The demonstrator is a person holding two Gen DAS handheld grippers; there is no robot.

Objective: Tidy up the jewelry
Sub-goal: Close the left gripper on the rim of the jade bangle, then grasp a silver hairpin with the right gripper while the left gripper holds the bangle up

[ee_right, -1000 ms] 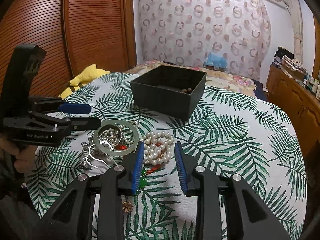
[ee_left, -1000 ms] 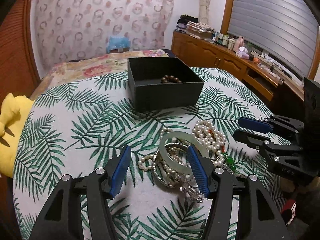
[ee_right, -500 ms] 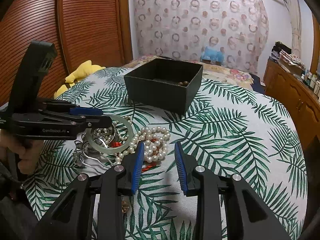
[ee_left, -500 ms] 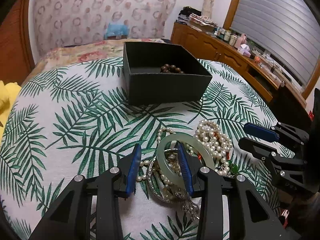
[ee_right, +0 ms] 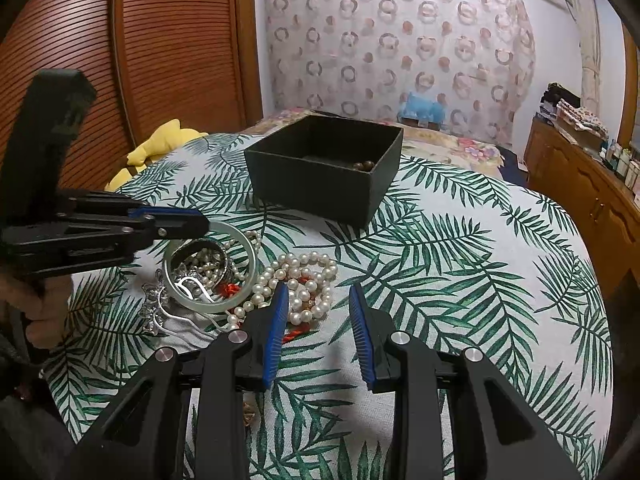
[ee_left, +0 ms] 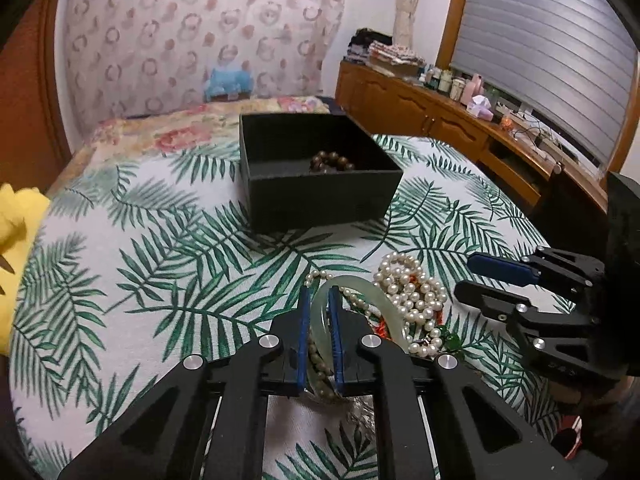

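My left gripper (ee_left: pixel 319 300) is shut on the rim of a pale green jade bangle (ee_left: pixel 372 300), which still lies in the jewelry pile; the bangle also shows in the right wrist view (ee_right: pixel 240 300). White pearl strands (ee_left: pixel 412 288) (ee_right: pixel 304 276), a silver hairpin (ee_right: pixel 188 292) and red cord lie in the same pile. A black open box (ee_left: pixel 320 200) (ee_right: pixel 320 184) stands behind the pile with a brown bead bracelet (ee_left: pixel 332 162) inside. My right gripper (ee_right: pixel 318 300) is open and empty, just right of the pearls.
The round table (ee_right: pixel 480 280) has a palm-leaf cloth. A yellow plush toy (ee_right: pixel 160 148) lies at its left edge. A bed (ee_left: pixel 160 132) stands behind it and a wooden sideboard (ee_left: pixel 440 120) with bottles along the right wall.
My left gripper's jaws have closed from wide open onto the bangle's rim. The right gripper has stayed open and has barely moved.
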